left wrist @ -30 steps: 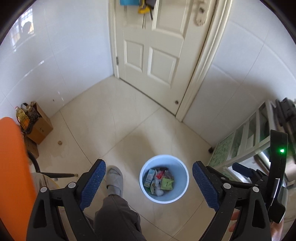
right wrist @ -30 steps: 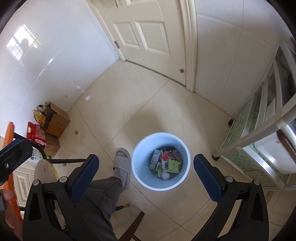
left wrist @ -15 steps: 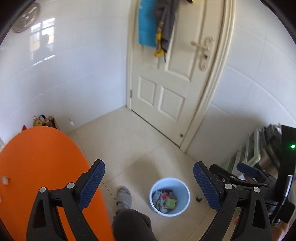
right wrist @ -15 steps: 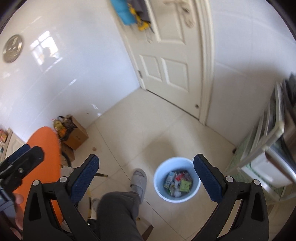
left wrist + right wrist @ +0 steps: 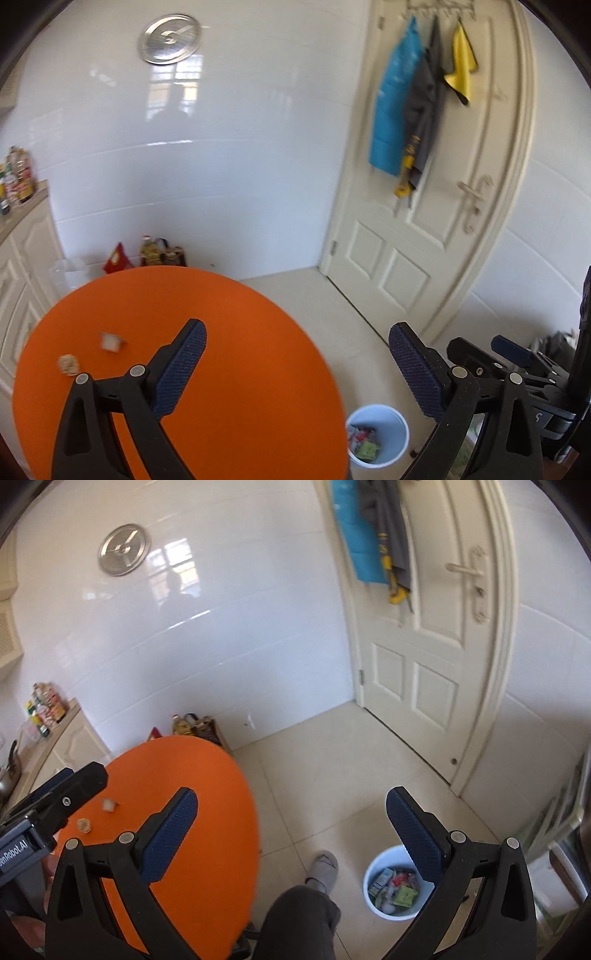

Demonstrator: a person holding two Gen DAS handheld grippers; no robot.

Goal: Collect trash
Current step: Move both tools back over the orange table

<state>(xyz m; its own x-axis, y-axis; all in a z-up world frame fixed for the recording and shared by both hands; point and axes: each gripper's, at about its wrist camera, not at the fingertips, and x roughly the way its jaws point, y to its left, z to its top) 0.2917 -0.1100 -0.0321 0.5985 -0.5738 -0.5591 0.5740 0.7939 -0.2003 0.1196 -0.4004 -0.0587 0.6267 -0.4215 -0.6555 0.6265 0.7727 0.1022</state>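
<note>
Trash (image 5: pixel 110 341) left of left tool (image 5: pixel 297 365)

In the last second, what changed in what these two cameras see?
Both views swung up from the white bin on the floor to the round orange table, bringing two small scraps into sight. The left claw is opening, empty; the right claw is open and empty. The bin's litter looks unchanged.
</note>
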